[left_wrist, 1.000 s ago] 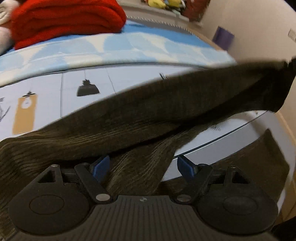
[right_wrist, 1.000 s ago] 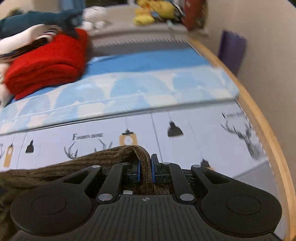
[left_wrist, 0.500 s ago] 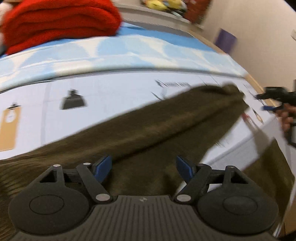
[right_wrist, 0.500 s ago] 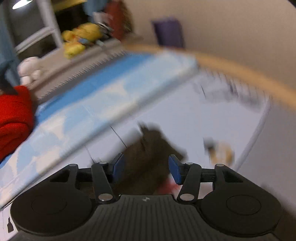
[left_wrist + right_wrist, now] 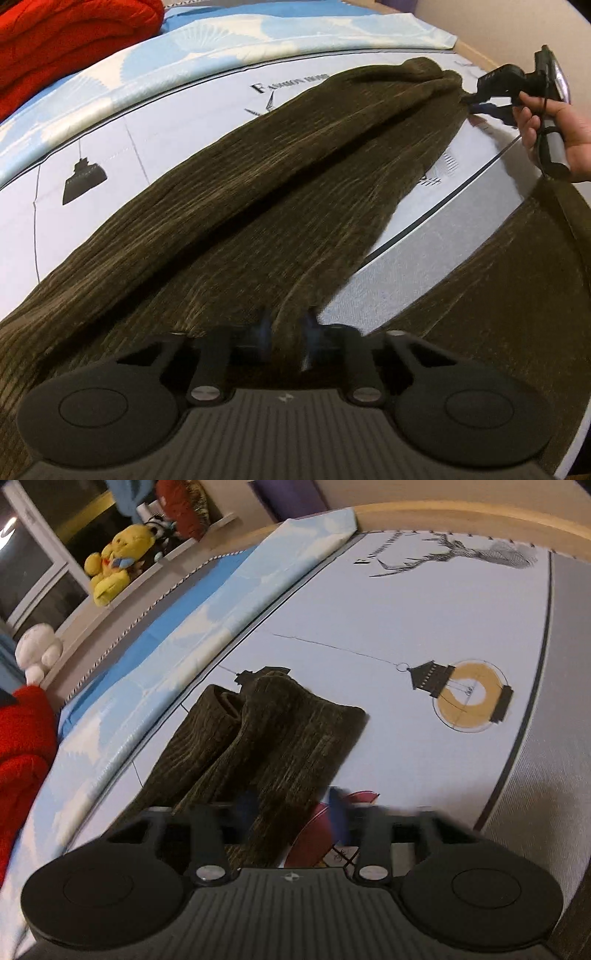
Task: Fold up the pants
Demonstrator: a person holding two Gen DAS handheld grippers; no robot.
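Observation:
Dark olive corduroy pants (image 5: pixel 258 192) lie stretched across the printed bed sheet (image 5: pixel 155 122), one leg laid over the other. My left gripper (image 5: pixel 286 330) is nearly shut, pinching a ridge of the pants fabric near me. My right gripper (image 5: pixel 293 805) is open, its blurred blue pads astride the edge of the pants' far end (image 5: pixel 273 731), which lies folded on the sheet. The right gripper also shows in the left wrist view (image 5: pixel 491 101), held by a hand beside the far end of the pants.
A red folded blanket (image 5: pixel 74 44) lies at the far left. A light blue patterned cover (image 5: pixel 192 627) runs along the back. Plush toys (image 5: pixel 110 565) sit on a ledge. The wooden bed rim (image 5: pixel 461 513) curves along the right.
My right gripper let go of the pants' end, which dropped flat onto the sheet. My left gripper closed from wide open onto the fabric.

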